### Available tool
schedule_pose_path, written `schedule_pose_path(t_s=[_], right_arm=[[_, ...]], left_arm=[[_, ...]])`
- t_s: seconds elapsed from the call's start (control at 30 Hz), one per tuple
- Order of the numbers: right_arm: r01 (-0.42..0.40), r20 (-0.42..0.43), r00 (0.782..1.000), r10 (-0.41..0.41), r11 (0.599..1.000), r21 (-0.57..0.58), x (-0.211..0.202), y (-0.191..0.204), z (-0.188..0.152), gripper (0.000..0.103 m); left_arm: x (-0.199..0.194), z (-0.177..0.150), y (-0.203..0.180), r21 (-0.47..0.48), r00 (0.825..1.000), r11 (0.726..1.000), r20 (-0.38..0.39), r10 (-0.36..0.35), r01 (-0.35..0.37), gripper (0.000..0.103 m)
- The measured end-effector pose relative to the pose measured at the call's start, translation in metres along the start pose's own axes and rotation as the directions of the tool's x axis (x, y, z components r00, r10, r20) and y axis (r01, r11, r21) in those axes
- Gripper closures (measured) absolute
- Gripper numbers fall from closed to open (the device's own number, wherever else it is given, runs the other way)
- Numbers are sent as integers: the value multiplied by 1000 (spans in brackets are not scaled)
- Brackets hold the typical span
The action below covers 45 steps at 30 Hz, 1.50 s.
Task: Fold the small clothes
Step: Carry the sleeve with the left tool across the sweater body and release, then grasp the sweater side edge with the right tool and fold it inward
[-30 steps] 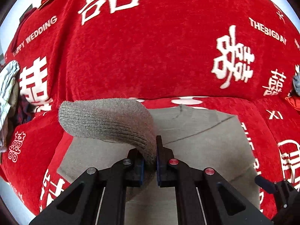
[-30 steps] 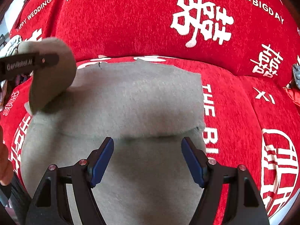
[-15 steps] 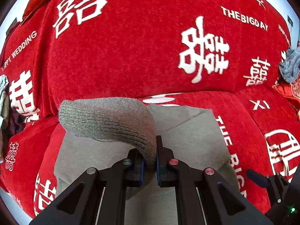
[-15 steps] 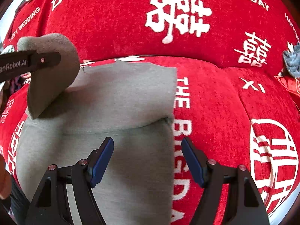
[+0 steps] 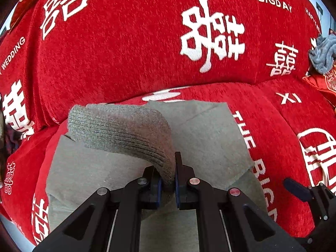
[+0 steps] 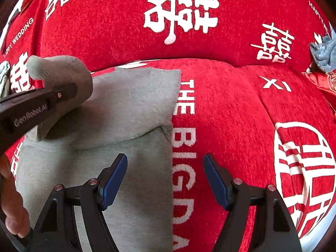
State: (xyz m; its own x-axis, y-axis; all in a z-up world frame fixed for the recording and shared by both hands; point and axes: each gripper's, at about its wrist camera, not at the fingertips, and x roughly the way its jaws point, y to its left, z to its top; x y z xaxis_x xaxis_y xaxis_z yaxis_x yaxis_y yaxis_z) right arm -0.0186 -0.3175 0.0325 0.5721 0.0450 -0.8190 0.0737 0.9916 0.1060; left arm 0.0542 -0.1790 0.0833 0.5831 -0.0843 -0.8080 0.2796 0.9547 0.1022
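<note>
A grey knit garment (image 5: 201, 130) lies flat on the red sofa seat (image 5: 279, 126), partly folded, with a fold line across it (image 6: 130, 138). My left gripper (image 5: 168, 174) is shut on its ribbed cuff (image 5: 119, 130), which arches up and left above the flat part. The right wrist view shows that same cuff (image 6: 63, 71) lifted at the left, with the left gripper (image 6: 31, 109) clamped on it. My right gripper (image 6: 164, 178) is open above the garment's right edge and the sofa, with nothing between its fingers.
The sofa's red backrest (image 5: 136, 42) with white lettering rises right behind the garment. A blue-grey cloth (image 5: 321, 54) sits on a red cushion at the far right. More clothes (image 6: 4, 77) lie at the far left. A person's hand (image 6: 10, 199) shows at the lower left.
Both grippers have moved right across the sofa. The left one carried the cuff with it over the flat part. The garment's right edge now lies under the right gripper.
</note>
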Motion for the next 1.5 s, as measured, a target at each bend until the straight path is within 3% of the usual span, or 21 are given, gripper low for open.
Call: schedule_pose_path(t_s=[0.4,0.53,0.57,0.6,0.63,0.67,0.7,0.73,0.9,1.03,1.1,1.17,1.33,1.5], right_arm=[[3,-5,1000,-3,1000,-4,1,2,-6,26],[1,-9,1000,-1,1000,-2,0,2,-9,26],[2,-10,1000,-2,1000,-3,0,2,-10,26],[3,-12,1000,-3,1000,-2,0,2,-11,26],[3,-12,1000,-3,1000,-1,0,1,-13,26],[2,-13,1000,-2,1000,1,0,0,-14,26],[4,-14,1000,-4,1000,4,-1,-1,-15,26],[4,-13,1000,-4,1000,6,-1,-2,-16,26],[0,-10,1000,0,1000,17,-3,-5,-18,26],[-20,12,1000,20,999,25,-8,-4,-15,26],[-32,23,999,31,999,18,-10,1,-11,25],[-43,32,999,43,999,5,-11,9,-5,25],[-78,48,996,81,995,-57,-4,50,18,25],[-114,43,992,122,981,-155,16,108,39,25]], left_arm=[[29,-16,-2,-10,991,996,-97,-90,89,92],[41,-20,5,-60,976,986,-144,-166,158,92],[44,-21,6,-74,972,983,-154,-176,166,78],[49,-22,9,-94,967,979,-168,-193,180,36],[51,-23,11,-109,964,976,-167,-204,188,14],[51,-25,14,-121,971,978,-148,-187,170,0],[48,-27,16,-126,983,984,-116,-144,129,0],[49,-29,17,-121,984,985,-114,-140,126,0],[42,-34,28,-140,974,973,-104,-201,186,0],[16,-38,44,-132,951,945,-36,-307,301,0],[3,-41,59,-129,931,923,2,-365,362,0],[-7,-43,79,-138,925,915,41,-378,380,0],[13,-46,136,-243,966,936,12,-260,255,0],[34,-60,182,-352,983,923,-35,-178,155,0]])
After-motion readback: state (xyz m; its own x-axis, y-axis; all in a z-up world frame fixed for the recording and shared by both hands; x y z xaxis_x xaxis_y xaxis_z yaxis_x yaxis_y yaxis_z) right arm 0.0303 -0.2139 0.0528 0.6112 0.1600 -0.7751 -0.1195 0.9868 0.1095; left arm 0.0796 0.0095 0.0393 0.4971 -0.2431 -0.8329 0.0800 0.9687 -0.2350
